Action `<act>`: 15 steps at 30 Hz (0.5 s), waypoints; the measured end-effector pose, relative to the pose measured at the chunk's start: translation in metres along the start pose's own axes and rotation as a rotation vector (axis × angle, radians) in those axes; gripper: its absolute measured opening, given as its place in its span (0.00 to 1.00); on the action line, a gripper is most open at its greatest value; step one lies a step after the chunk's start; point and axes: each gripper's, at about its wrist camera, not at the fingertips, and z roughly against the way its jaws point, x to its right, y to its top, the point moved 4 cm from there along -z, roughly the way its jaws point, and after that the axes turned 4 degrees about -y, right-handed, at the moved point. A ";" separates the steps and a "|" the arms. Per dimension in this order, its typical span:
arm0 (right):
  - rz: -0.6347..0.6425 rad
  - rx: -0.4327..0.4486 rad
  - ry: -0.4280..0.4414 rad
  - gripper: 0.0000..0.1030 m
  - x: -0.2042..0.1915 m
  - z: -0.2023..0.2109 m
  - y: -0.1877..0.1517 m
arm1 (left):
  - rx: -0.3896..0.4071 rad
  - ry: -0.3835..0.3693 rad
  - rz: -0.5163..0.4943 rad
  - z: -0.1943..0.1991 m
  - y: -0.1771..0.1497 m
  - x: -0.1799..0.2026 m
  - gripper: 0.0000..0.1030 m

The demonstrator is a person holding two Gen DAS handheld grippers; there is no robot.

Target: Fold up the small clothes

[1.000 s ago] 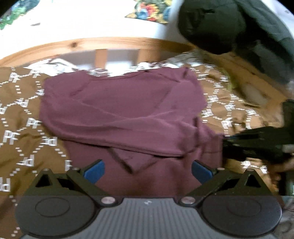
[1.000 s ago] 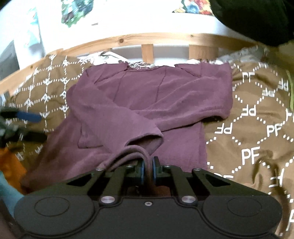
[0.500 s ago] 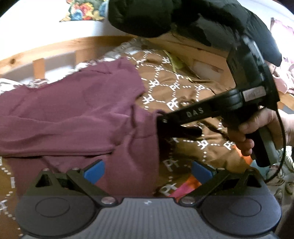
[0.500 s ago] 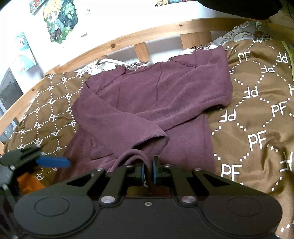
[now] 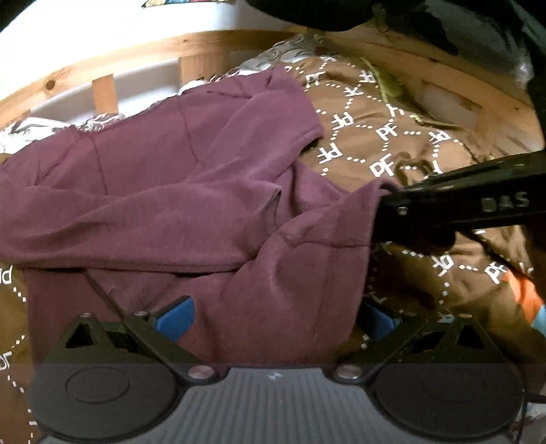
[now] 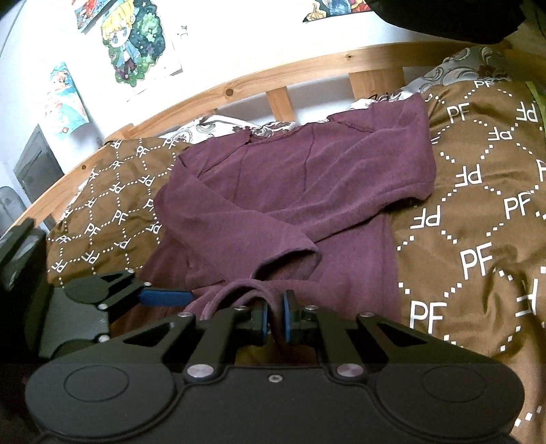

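Observation:
A maroon long-sleeved top (image 6: 307,191) lies on a brown patterned bedspread (image 6: 477,211), both sleeves folded across its body. It also shows in the left wrist view (image 5: 170,191). My right gripper (image 6: 275,322) is shut on the top's bottom hem and holds it lifted; from the left wrist view it shows as a black arm (image 5: 460,211) pinching the hem corner. My left gripper (image 5: 273,319) is open, its blue pads on either side of the lower hem, which hangs between them. In the right wrist view it shows at the left (image 6: 163,296), beside the hem.
A wooden bed rail (image 6: 307,75) runs along the far side, with a white wall and posters (image 6: 136,44) behind. A patterned white pillow edge (image 6: 218,126) lies past the collar. Dark clothing (image 5: 341,13) hangs overhead. An orange item (image 5: 522,293) lies at the right.
My left gripper has swung from the top's left side to its bottom hem, which now lies between the open pads. My right gripper has kept its grip and raised the hem corner.

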 end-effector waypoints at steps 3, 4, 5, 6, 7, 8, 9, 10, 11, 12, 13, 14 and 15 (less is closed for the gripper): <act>0.008 0.001 0.002 0.09 0.001 0.004 -0.002 | -0.012 0.042 0.002 -0.002 -0.001 -0.003 0.96; 0.011 0.005 0.000 0.09 0.000 0.005 -0.002 | -0.025 0.062 0.009 -0.004 -0.001 -0.006 0.96; 0.014 0.010 -0.002 0.09 0.000 0.007 -0.002 | -0.040 0.081 0.019 -0.005 -0.001 -0.009 0.95; 0.017 0.017 -0.006 0.09 -0.001 0.008 -0.002 | -0.056 0.089 0.035 -0.005 -0.002 -0.014 0.93; 0.019 0.022 -0.009 0.09 0.000 0.009 -0.003 | -0.059 0.084 0.056 -0.002 -0.003 -0.019 0.92; 0.018 0.024 -0.015 0.09 0.000 0.009 -0.003 | -0.052 0.079 0.079 0.003 -0.003 -0.024 0.92; 0.015 0.026 -0.019 0.09 0.000 0.008 -0.003 | -0.039 0.076 0.106 0.010 -0.003 -0.030 0.92; 0.010 0.029 -0.021 0.09 -0.001 0.007 -0.003 | -0.024 0.075 0.125 0.017 -0.003 -0.034 0.92; 0.007 0.031 -0.021 0.09 -0.001 0.006 -0.002 | -0.006 0.078 0.139 0.025 -0.003 -0.039 0.92; 0.007 0.033 -0.021 0.09 -0.003 0.005 -0.001 | 0.008 0.086 0.144 0.032 -0.003 -0.044 0.91; 0.010 0.036 -0.020 0.09 -0.005 0.005 0.001 | 0.020 0.098 0.144 0.038 -0.003 -0.047 0.90; 0.017 0.042 -0.021 0.09 -0.007 0.004 0.003 | 0.026 0.112 0.142 0.045 -0.004 -0.050 0.90; 0.026 0.052 -0.023 0.09 -0.010 0.005 0.006 | 0.028 0.126 0.138 0.050 -0.005 -0.053 0.88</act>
